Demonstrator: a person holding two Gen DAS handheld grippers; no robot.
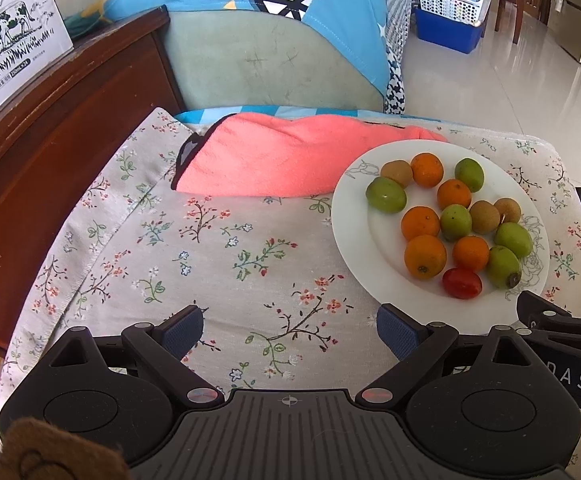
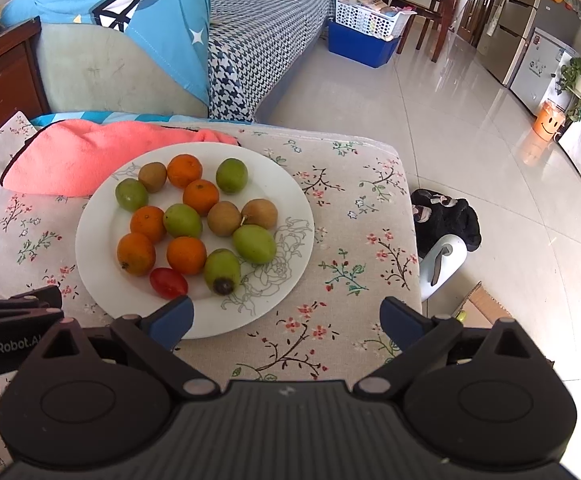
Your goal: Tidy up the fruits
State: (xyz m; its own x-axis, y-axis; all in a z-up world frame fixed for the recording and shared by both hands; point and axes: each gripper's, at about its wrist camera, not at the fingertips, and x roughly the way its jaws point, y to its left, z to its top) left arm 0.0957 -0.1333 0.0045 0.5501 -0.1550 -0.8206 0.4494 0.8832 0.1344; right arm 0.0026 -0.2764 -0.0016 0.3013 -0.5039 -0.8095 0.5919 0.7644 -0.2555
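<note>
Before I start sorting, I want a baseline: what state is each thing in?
Left gripper: open, holding nothing.
Right gripper: open, holding nothing.
Plate: flat on the floral cloth, loaded with mixed, unsorted fruit.
Cherry tomato: whole, at the plate's near edge.
Pink towel: crumpled behind the plate.

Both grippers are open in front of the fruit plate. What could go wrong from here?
The round fruits are packed touching on the shallow white plate; grabbing one may nudge neighbours off the rim. The small red tomato looks soft and could be crushed. The open right gripper and open left gripper sit close together and may collide.
</note>
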